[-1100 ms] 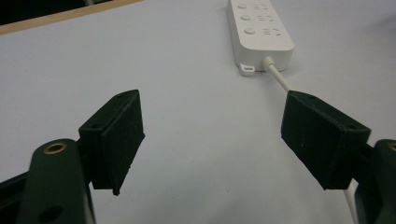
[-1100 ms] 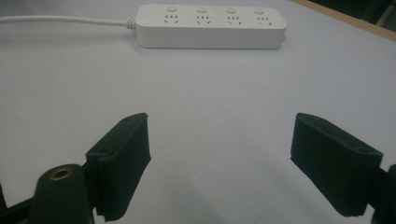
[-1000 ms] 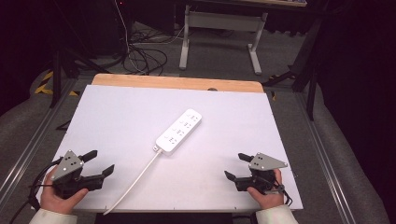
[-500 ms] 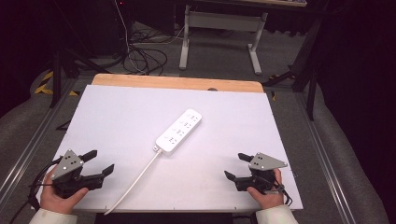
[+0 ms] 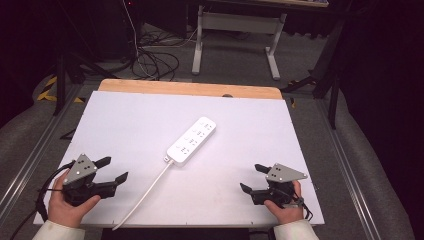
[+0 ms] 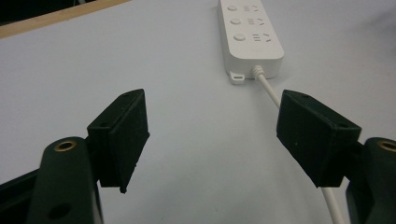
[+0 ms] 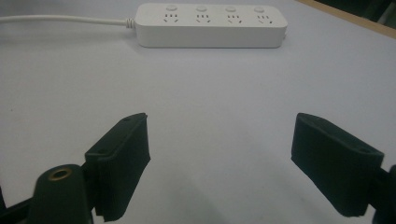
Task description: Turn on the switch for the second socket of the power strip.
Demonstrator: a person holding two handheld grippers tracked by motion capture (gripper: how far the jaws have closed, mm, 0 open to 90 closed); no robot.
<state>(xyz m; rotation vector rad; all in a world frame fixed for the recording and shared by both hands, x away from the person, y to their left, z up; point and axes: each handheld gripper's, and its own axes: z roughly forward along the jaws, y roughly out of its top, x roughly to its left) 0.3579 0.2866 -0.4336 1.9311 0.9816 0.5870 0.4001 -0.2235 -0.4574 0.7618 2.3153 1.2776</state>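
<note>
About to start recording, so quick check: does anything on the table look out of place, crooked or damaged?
Nothing looks damaged or spilled. The white power strip lies diagonally across the table rather than square to its edges, and its cable trails off the near edge. Both the left gripper and right gripper are open and hold nothing.

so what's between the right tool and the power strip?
Bare white tabletop between the right tool and the power strip, per the right gripper view.
</note>
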